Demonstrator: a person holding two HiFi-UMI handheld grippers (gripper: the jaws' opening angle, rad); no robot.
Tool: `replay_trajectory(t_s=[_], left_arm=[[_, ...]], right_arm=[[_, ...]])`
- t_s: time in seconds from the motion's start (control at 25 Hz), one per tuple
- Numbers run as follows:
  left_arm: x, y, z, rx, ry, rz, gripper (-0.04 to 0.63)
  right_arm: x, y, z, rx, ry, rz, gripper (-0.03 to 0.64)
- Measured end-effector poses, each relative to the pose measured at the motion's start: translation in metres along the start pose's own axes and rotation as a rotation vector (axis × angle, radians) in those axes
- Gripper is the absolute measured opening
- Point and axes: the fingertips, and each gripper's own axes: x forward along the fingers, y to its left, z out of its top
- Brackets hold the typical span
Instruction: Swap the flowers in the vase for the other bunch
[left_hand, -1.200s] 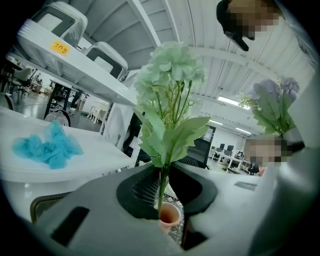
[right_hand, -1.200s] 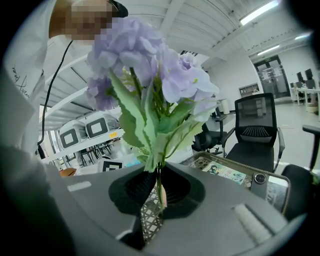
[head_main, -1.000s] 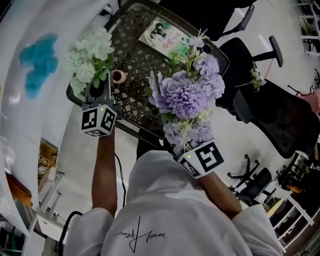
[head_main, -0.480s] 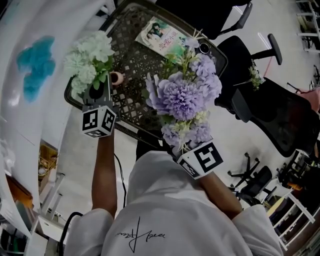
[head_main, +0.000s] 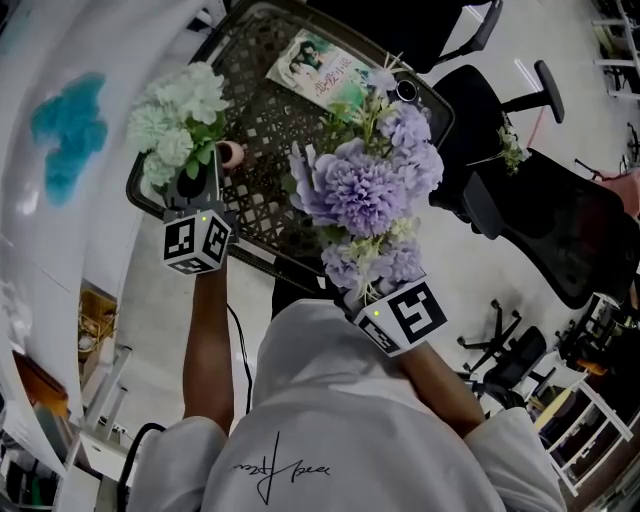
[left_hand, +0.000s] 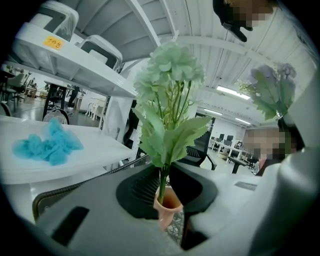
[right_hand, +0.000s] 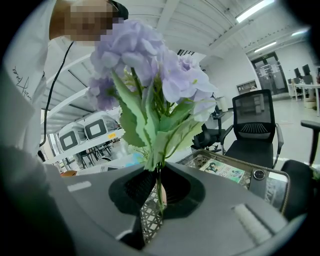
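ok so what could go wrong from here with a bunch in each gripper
1. The stem of the green bunch, pinched in the jaws of the left gripper, seems to run into the mouth of the small pink vase. Pulling it out at a slant could tip the vase on the lattice table.
2. The purple bunch in the right gripper is big and held by thin stems. Set in so small a vase, it may topple it.

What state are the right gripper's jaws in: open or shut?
Shut: the right gripper clamps the purple bunch by its thin stem, jaws pressed on it from both sides.
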Motion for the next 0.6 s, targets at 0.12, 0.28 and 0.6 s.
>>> replay_trajectory(t_s=[0.12,0.28,0.6], left_arm=[[-0.0009,0.0021,-0.0032,-0.001,0.004,-0.002,0.063],[-0.0019,0.005,-0.0051,0.013,0.018,0.001,0.063],[-0.0038,0.0047,-0.0099,0.022,0.04,0.003,0.069]], right_arm=[[-0.0003,-0.0003,-0.0015,0.001,-0.002,-0.01,0.041],[-0.0008,0.0001,-0.0011,0.005,-0.005,-0.021,0.041],[-0.0011,-0.0001,0.0012,0.009,-0.013,-0.024,0.041]])
